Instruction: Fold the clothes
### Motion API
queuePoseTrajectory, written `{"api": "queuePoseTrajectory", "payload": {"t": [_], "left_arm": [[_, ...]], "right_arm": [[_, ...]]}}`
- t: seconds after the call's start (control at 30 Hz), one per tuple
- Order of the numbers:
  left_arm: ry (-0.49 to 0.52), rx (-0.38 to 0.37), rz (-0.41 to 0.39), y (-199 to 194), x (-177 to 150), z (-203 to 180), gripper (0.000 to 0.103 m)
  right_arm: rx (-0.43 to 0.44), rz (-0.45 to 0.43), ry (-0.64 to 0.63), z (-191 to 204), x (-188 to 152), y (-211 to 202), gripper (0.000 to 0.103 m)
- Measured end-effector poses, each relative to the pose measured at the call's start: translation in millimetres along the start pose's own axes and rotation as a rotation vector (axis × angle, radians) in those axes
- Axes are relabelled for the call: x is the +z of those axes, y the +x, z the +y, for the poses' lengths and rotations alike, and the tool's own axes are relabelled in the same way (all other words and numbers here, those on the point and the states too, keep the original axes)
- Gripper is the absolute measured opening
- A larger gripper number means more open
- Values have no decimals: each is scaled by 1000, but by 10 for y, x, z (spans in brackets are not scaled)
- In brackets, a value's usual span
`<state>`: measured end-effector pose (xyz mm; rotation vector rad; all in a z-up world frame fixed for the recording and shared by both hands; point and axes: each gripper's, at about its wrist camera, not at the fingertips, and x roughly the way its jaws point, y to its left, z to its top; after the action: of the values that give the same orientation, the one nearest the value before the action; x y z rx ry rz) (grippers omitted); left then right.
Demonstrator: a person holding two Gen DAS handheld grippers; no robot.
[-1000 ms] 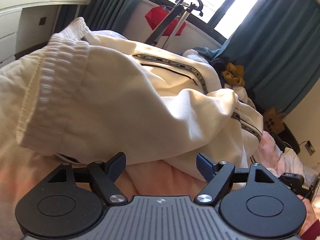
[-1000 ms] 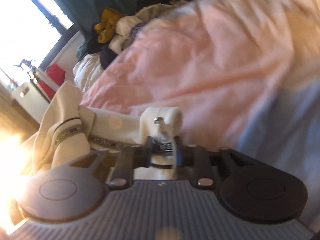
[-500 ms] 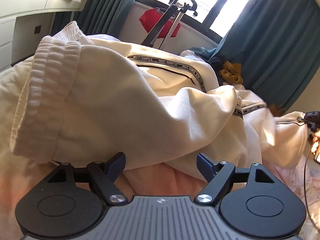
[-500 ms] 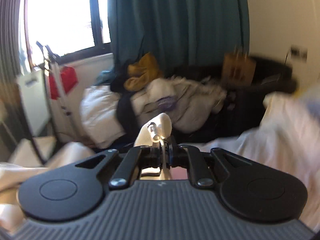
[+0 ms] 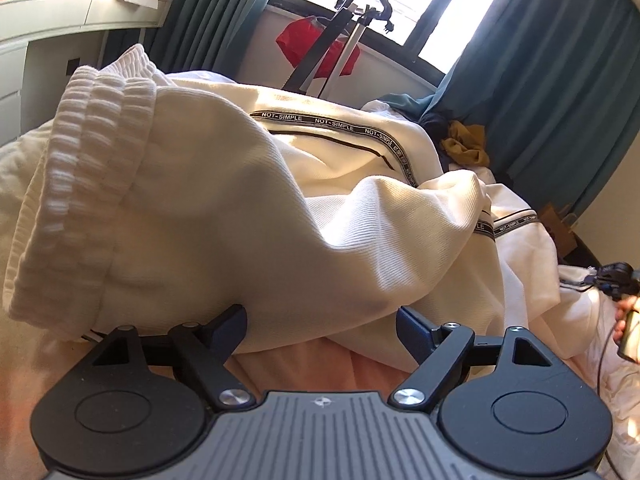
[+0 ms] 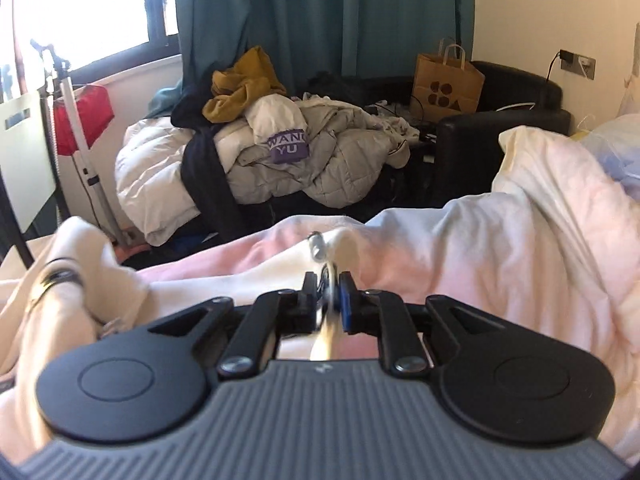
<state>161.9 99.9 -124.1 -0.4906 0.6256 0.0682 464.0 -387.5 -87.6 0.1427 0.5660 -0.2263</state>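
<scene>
**Two grippers, one cream garment on the bed**

Your left gripper (image 5: pixel 320 322) sits low at the near edge of the cream garment (image 5: pixel 224 216), its blue-tipped fingers (image 5: pixel 230 322) spread wide with nothing between them. The fabric bulges just beyond the tips, and whether it brushes them you cannot tell from this angle. The garment lies heaped across the pink bed cover (image 5: pixel 304 364), its ribbed waistband (image 5: pixel 84 184) bunched up at the left and a black "NOT-SIMPLE" tape (image 5: pixel 340 122) running along the far fold toward the right.

Your right gripper (image 6: pixel 328 300) stands at a narrow gap, and its fingers are opening. A thin strip of the cream fabric with a metal zip pull (image 6: pixel 316 246) is between them, blurred; the pads look to be just off the strip rather than pressing it. More of the same garment is piled at the near left of that view (image 6: pixel 76 264), with the pink cover spreading out to the right. From the left wrist view, your right gripper shows small at the far right edge (image 5: pixel 614 278), at the garment's far end, with part of your hand (image 5: pixel 624 316) below it.

Beyond the bed, a pile of clothes (image 6: pixel 280 152) with a mustard piece on top rests against the teal curtain (image 6: pixel 320 12), and a brown paper bag (image 6: pixel 446 84) stands on the dark armchair (image 6: pixel 520 112).
</scene>
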Motion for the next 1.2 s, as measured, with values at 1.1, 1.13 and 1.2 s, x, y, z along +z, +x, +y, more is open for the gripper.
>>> {"api": "queuePoseTrajectory", "payload": {"t": [1.1,1.13,1.2], "left_arm": [[-173,-76,-20,-649,146,140,86],[-192,-87,-20,-627,152,171,87],[-219,-104,-25,-574,163,229,87]], "right_arm": [[307,-8,85,869,-680,-1620,84],[306,-5,98,908,-638,-1496,84],[303,5,116,1032,-531,-1206,84]]}}
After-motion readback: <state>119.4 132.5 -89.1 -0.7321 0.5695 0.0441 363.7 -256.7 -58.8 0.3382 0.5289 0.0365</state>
